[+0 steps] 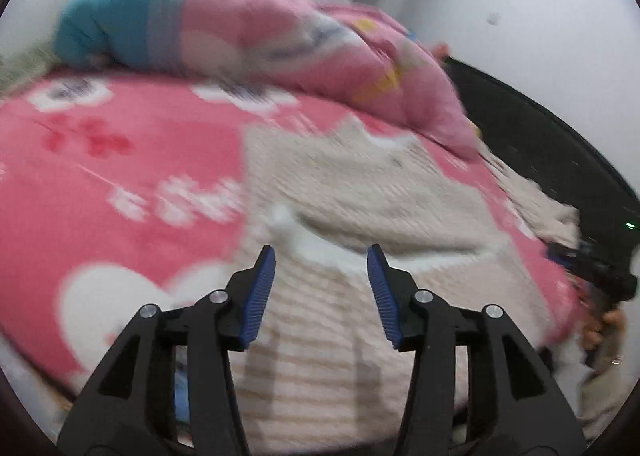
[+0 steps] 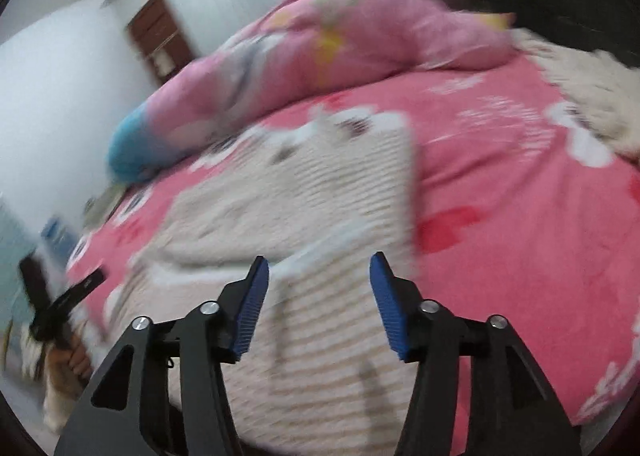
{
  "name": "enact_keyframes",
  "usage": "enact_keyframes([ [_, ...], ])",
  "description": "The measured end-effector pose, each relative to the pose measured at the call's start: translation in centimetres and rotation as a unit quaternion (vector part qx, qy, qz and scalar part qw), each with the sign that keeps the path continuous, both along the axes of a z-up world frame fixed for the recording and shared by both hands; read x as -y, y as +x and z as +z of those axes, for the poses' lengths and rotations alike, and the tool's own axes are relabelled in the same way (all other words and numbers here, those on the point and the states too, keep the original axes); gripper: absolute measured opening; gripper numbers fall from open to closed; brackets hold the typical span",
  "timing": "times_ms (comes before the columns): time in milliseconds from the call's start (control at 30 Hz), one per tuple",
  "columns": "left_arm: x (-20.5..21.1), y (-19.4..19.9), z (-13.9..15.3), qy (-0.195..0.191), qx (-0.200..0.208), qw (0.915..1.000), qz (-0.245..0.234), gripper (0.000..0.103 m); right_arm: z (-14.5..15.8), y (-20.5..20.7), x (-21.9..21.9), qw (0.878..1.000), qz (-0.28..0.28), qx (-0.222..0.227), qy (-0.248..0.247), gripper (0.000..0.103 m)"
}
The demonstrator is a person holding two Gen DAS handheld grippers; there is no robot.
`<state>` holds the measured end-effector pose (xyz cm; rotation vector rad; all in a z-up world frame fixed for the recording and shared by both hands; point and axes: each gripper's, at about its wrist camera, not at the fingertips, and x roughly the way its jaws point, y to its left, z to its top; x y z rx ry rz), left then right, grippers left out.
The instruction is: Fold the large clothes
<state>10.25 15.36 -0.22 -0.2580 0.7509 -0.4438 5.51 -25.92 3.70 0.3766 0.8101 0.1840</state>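
A large cream ribbed knit garment (image 1: 340, 191) lies spread on a pink patterned bedspread (image 1: 120, 175). It also shows in the right wrist view (image 2: 304, 191), with its striped lower part nearest the camera. My left gripper (image 1: 321, 252) is open and empty, hovering over the garment's near part. My right gripper (image 2: 319, 259) is open and empty, also over the garment's near part. The right gripper shows at the right edge of the left wrist view (image 1: 600, 272); the left gripper shows at the left edge of the right wrist view (image 2: 60, 304). Both views are motion-blurred.
A rolled pink and blue quilt (image 1: 248, 31) lies along the far side of the bed, also in the right wrist view (image 2: 320, 55). A dark headboard (image 1: 540, 143) stands at the right. Another cream fabric (image 2: 592, 95) lies near the headboard. White walls (image 2: 60, 75) surround the bed.
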Motion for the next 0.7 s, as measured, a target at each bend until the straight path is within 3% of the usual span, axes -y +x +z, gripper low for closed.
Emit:
enact_keyframes([
  [133, 3.6, 0.8, -4.0, 0.044, -0.078, 0.9958, -0.018, 0.044, -3.5, 2.5, -4.0, 0.997, 0.034, -0.072, -0.024, 0.058],
  [200, 4.5, 0.5, -4.9, 0.076, -0.064, 0.9950, -0.003, 0.040, -5.2, 3.4, -5.2, 0.994, 0.039, -0.092, -0.035, 0.053],
  [233, 5.0, 0.2, -5.0, 0.099, -0.048, 0.9939, 0.004, 0.034, -5.4, 3.3, -5.6, 0.994, 0.041, -0.091, -0.042, 0.044],
  [267, 5.4, -0.1, -5.1, 0.115, -0.038, 0.9926, 0.007, 0.030, -5.5, 3.4, -6.1, 0.994, 0.044, -0.090, -0.050, 0.021],
  [300, 5.9, -0.3, -5.0, 0.127, -0.028, 0.9915, 0.007, 0.023, -5.5, 3.4, -6.3, 0.993, 0.043, -0.092, -0.063, 0.007],
  [333, 6.2, -0.6, -5.0, 0.129, -0.021, 0.9914, 0.005, 0.010, -5.3, 3.4, -6.5, 0.993, 0.042, -0.090, -0.071, 0.007],
  [433, 6.9, -1.0, -4.1, 0.149, 0.002, 0.9889, 0.009, 0.005, -3.4, 2.5, -6.7, 0.994, 0.029, -0.059, -0.088, 0.005],
  [533, 6.6, -1.1, -1.6, 0.142, 0.045, 0.9886, 0.020, 0.003, -0.6, 1.9, -6.4, 0.996, 0.013, -0.017, -0.088, 0.005],
  [633, 6.7, 0.1, -1.0, 0.142, 0.052, 0.9882, 0.025, 0.003, -1.2, 2.1, -6.2, 0.994, 0.005, -0.009, -0.107, 0.004],
  [700, 7.1, 1.1, -2.5, 0.159, 0.042, 0.9859, 0.031, 0.000, -3.2, 3.3, -6.0, 0.994, 0.002, -0.026, -0.107, 0.005],
])
